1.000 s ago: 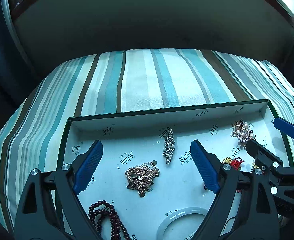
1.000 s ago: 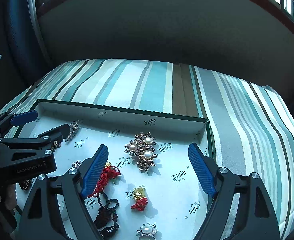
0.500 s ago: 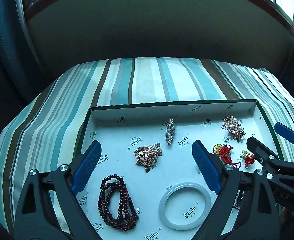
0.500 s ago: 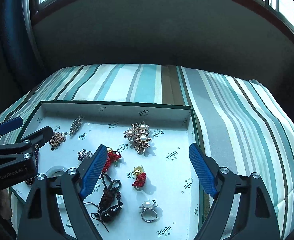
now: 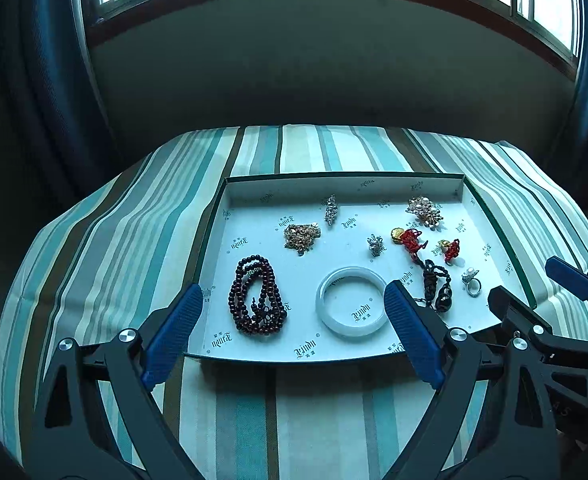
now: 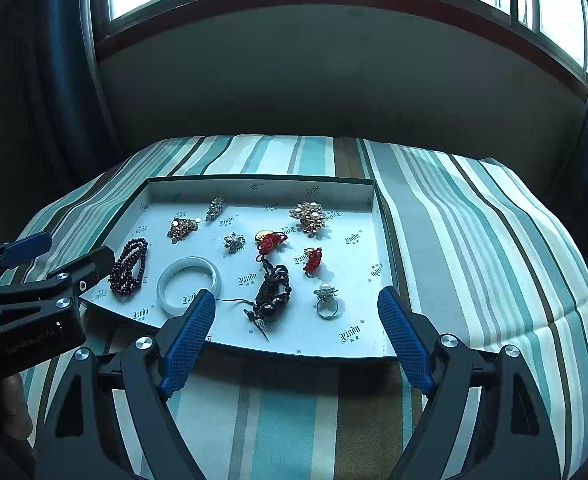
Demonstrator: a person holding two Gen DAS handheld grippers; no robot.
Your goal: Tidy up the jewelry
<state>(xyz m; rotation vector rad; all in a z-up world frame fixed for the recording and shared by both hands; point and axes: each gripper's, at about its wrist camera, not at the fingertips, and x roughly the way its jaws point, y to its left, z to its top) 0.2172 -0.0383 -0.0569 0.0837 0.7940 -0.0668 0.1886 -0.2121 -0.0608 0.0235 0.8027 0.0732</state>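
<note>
Sitting on the striped cloth [image 5: 134, 240], tray [image 5: 345, 186] holds jewelry: bead bracelet [image 5: 256, 294] left, white bangle [image 5: 351, 300] centre, ring [image 6: 326, 300] right. Left gripper [image 5: 294, 332] and right gripper [image 6: 295, 338], jaws apart, empty, hover at its near edge.

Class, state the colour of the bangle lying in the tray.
The bangle is milky white, clearest in the left wrist view.

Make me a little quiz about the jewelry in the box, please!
1. True or false: the white bangle lies inside the tray.
2. Which lies nearer the bangle: A) bead bracelet or B) pearl brooch?
3. Fill in: the left gripper and right gripper hold ____.

Key: 1 true; 2 A; 3 nothing, both jaws stand open.
</note>
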